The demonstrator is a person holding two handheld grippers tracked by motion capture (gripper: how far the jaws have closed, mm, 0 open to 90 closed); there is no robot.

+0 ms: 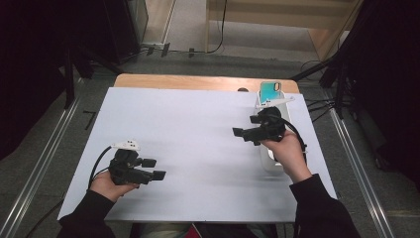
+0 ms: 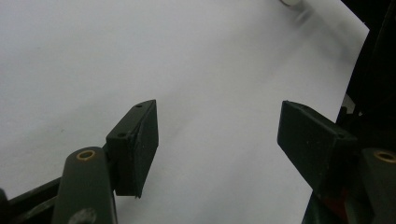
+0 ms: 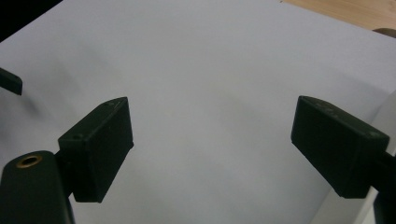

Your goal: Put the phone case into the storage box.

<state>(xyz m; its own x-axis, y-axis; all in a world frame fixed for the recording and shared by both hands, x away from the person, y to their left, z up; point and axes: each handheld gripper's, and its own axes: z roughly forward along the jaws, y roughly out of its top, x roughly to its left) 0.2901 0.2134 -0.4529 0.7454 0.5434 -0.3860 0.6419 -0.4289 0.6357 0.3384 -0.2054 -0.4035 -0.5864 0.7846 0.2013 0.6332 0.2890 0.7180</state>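
The right gripper [image 1: 244,133] hovers, fingers wide and empty, beside the white stand [image 1: 270,161] holding what looks like a phone [image 1: 270,92]. Left gripper [image 1: 154,168] rests wide, empty. Approach the phone squarely.

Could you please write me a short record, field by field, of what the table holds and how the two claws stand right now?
surface: white board on a wooden table
things: phone with a teal back, standing in a white holder at the board's right edge
left claw: open, nothing between its jaws, over the board's near left part
right claw: open, nothing between its jaws, beside the holder, pointing left
contact: neither claw touches the phone
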